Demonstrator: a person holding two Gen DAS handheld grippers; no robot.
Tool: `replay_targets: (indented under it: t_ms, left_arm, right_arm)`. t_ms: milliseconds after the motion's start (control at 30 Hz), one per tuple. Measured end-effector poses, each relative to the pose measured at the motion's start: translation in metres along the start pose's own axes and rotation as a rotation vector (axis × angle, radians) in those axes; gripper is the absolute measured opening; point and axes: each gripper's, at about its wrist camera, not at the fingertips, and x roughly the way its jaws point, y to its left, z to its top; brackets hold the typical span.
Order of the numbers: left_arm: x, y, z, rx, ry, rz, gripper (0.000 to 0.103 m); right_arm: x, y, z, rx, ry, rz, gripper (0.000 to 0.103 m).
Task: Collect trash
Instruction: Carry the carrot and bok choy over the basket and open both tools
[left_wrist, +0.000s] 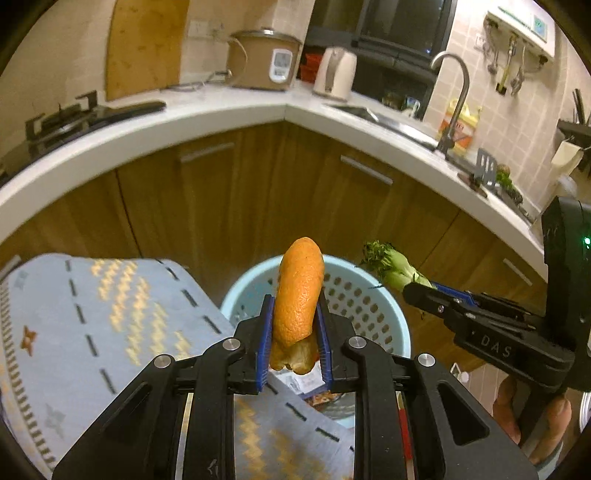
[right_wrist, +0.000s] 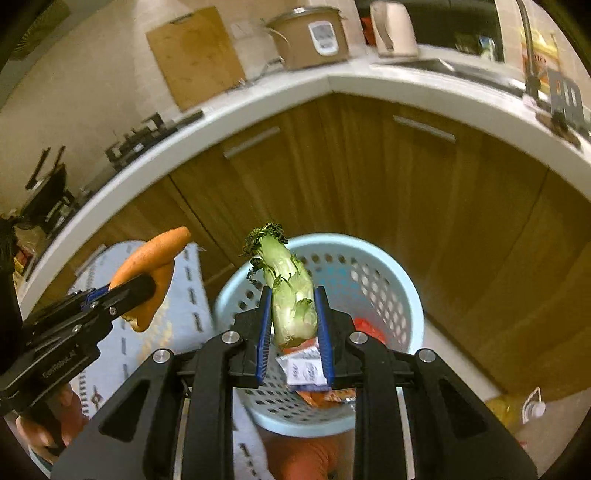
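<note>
Now left gripper (left_wrist: 295, 328) pinches orange peel (left_wrist: 298, 291), right gripper (right_wrist: 293, 321) clamps vegetable stump (right_wrist: 291, 295); centre both, probably, over basket (right_wrist: 402, 280) before releasing.

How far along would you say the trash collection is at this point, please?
Done: wrappers already lie in the blue basket. In hand: the left gripper clamps an orange peel, and the right gripper clamps a vegetable stub, both above the basket. Left: releasing both.
</note>
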Motion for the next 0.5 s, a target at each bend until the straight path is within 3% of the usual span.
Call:
replay_targets:
  t_ms: [133, 233, 500]
  left_arm:
    - [0.017, -0.013, -0.005, 0.025, 0.032, -0.005, 0.026]
    - [0.021, -0.017, -0.007, 0.018, 0.028, -0.007, 0.051]
    - [0.001, -0.013, -0.01, 0.001, -0.014, 0.005, 0.053]
  right_arm:
    - [0.011, -0.012, -0.006, 0.011, 0.039, -0.026, 0.02]
    - [0.014, -0.015, -0.006, 0.011, 0.05, -0.034, 0.021]
    - [0.003, -0.016, -0.004, 0.017, 0.022, -0.032, 0.021]
